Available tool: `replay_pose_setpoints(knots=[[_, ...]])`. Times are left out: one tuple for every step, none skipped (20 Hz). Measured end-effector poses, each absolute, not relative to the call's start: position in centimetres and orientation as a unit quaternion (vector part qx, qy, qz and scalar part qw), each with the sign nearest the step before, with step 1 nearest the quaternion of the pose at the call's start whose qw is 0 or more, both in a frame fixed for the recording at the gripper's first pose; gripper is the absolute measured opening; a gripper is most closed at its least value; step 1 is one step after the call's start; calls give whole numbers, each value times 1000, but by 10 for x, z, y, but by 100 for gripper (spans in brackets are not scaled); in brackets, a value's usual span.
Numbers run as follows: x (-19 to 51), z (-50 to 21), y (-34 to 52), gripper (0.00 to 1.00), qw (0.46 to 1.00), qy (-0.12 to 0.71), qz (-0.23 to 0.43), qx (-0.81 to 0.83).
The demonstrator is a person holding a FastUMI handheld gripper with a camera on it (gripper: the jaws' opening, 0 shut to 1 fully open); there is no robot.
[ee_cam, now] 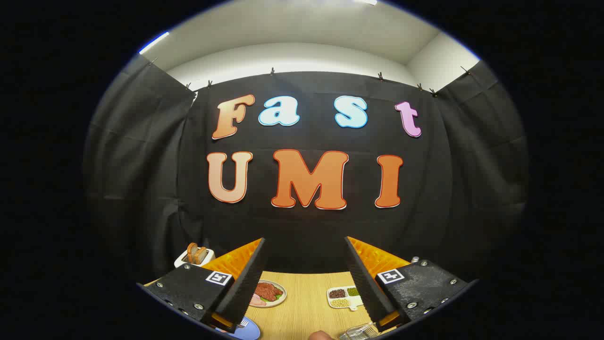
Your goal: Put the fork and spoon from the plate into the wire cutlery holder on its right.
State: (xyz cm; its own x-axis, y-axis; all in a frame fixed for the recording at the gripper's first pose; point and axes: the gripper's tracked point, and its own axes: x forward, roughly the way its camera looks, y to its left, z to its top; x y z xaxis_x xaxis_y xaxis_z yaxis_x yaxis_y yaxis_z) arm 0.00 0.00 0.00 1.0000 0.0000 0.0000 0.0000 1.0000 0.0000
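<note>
My gripper (305, 241) is open, its fingers spread wide with nothing between them, held high and looking at the booth wall. Low by the left finger's base a bit of the blue plate (246, 330) shows, with what looks like the end of a piece of cutlery (243, 323) on it. By the right finger's base peeks the top of the wire cutlery holder (359, 331). Most of the plate and the holder is hidden below the fingers. I cannot tell the fork from the spoon here.
On the wooden table (306, 307) beyond the fingers lie a plate of meat (268, 293) and a white divided tray of beans (343, 297). A white toaster with bread (194, 255) stands at the back left. A rounded brownish thing (322, 335) shows at the table's near edge.
</note>
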Motion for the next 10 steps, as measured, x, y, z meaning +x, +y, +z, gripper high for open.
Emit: replay_pose_setpoints(knots=[[0,0,0,96,1000,1,2,-1],[-1,-1,1,96,1000,2,3,-1],[-1,0,2,96,1000,3,4,0],[-1,-1,2,96,1000,4,4,1],[-1,-1,2,96,1000,4,5,3],[-1,-1,2,96,1000,4,4,3],[-1,0,2,96,1000,4,4,3],[-1,0,2,96,1000,4,4,4],[-1,1,2,96,1000,3,3,4],[-2,2,2,96,1000,2,3,5]])
